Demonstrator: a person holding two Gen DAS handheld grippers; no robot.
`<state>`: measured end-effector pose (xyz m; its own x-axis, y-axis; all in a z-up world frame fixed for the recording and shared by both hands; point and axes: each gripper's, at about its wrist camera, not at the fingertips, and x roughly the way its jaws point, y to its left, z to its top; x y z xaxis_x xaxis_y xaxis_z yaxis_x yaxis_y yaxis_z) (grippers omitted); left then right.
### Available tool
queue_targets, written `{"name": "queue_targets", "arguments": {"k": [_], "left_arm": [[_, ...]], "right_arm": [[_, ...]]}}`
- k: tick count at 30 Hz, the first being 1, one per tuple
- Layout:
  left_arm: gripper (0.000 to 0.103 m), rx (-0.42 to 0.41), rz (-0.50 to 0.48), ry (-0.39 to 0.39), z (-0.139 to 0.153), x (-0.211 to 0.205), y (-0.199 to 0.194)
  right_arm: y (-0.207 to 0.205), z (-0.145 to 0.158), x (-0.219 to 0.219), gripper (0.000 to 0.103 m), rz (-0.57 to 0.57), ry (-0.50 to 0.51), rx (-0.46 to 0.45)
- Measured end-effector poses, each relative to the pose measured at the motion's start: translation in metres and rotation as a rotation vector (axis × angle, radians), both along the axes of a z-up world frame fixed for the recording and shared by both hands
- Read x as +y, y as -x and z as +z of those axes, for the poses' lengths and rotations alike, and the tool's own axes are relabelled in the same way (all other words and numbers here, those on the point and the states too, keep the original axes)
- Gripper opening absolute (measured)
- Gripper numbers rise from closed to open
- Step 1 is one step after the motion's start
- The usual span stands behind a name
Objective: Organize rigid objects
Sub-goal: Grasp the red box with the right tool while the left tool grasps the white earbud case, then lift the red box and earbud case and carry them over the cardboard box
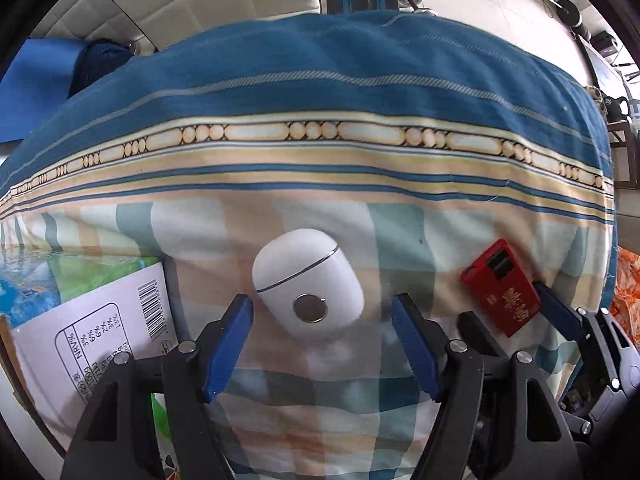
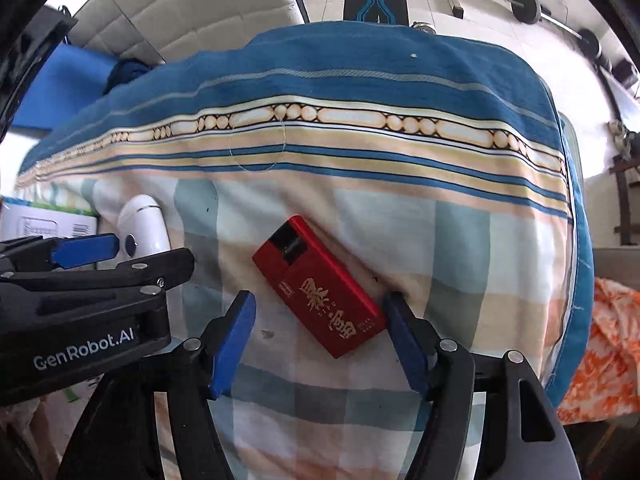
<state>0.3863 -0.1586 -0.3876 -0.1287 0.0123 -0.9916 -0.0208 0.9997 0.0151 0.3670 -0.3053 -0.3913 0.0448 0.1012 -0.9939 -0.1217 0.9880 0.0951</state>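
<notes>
A white rounded case (image 1: pixel 307 288) with a silver round button lies on the checked bedspread. My left gripper (image 1: pixel 322 326) is open, its blue pads on either side of the case's near end, not touching. The case also shows in the right wrist view (image 2: pixel 142 228). A red rectangular box (image 2: pixel 320 286) with gold characters lies at an angle on the bedspread. My right gripper (image 2: pixel 320 330) is open around the box's near end; its right pad looks close to the box's corner. The box also shows in the left wrist view (image 1: pixel 500 286).
A white carton (image 1: pixel 92 340) with a barcode and nutrition label lies at the left. The bed's blue striped cover (image 1: pixel 320 80) rises behind. An orange patterned cloth (image 2: pixel 604 344) lies off the bed's right edge. Barbells (image 2: pixel 556 20) lie on the floor beyond.
</notes>
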Motion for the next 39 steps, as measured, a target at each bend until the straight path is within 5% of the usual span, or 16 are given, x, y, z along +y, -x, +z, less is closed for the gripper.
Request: {"name": "queue_targets", "arguments": {"k": [8, 11, 15, 18, 24, 35, 39], "left_arm": [[0.070, 0.005, -0.007, 0.004, -0.011, 0.004, 0.004], [0.070, 0.004, -0.027, 0.004, -0.014, -0.003, 0.000], [0.048, -0.017, -0.046, 0.012, -0.008, -0.010, -0.001], [0.046, -0.037, -0.047, 0.026, -0.003, -0.009, 0.002], [0.045, -0.066, -0.021, 0.029, -0.001, -0.004, 0.022], [0.044, -0.064, -0.024, 0.025, 0.000, 0.003, 0.034], [0.044, -0.071, -0.054, 0.009, -0.003, -0.002, 0.042]], "right_arm": [[0.014, 0.007, -0.033, 0.027, -0.190, -0.050, 0.060], [0.027, 0.011, -0.054, 0.026, -0.292, -0.089, 0.068], [0.043, 0.008, -0.072, 0.027, -0.331, -0.131, 0.081], [0.048, 0.014, -0.076, 0.031, -0.309, -0.145, 0.048], [0.025, 0.036, -0.047, 0.047, -0.165, -0.005, -0.037], [0.019, 0.012, -0.020, 0.040, -0.141, 0.198, 0.013], [0.035, 0.013, -0.034, 0.039, -0.193, 0.193, 0.057]]}}
